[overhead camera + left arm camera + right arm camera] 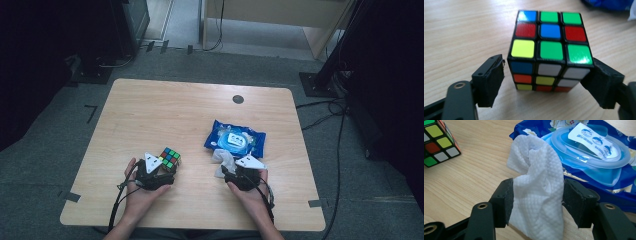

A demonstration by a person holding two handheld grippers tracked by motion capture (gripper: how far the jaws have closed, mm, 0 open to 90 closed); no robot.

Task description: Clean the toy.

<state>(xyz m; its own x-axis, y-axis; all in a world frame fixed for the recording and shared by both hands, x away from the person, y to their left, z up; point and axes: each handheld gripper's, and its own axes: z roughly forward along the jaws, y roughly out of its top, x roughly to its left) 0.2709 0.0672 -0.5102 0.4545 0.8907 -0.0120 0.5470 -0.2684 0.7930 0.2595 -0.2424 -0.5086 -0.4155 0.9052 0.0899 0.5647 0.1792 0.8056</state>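
Work in hand: the right claw has a white wipe between its jaws; the left claw stands at a puzzle cube. My reading is that the wipe is meant for the cube.

Key relation: seen from above, the cube lies to the left of the right claw, across a bare strip of counter. The wipe would have to travel that way, toward the person's left.

Nearer hand: the left claw is right at the cube; the right one is well apart from it.

Left claw state: spread, one jaw to each side of the cube's lower half. The far-side jaw looks to be touching a corner; a gap shows at the other. Not clamped.

Right claw state: clenched on the wipe, which bunches upward between the jaws and hangs below them.

Wipe pack: blue, flat on the counter just beyond the right claw, lid label up.

Wipe's long axis: roughly upright in the claw, top folded over.

Left gripper view adds: the gap at the near jaw and the cube sitting square on the counter.

Right gripper view adds: the wipe's dimpled weave, the pack's clear lid, and the cube at upper left.
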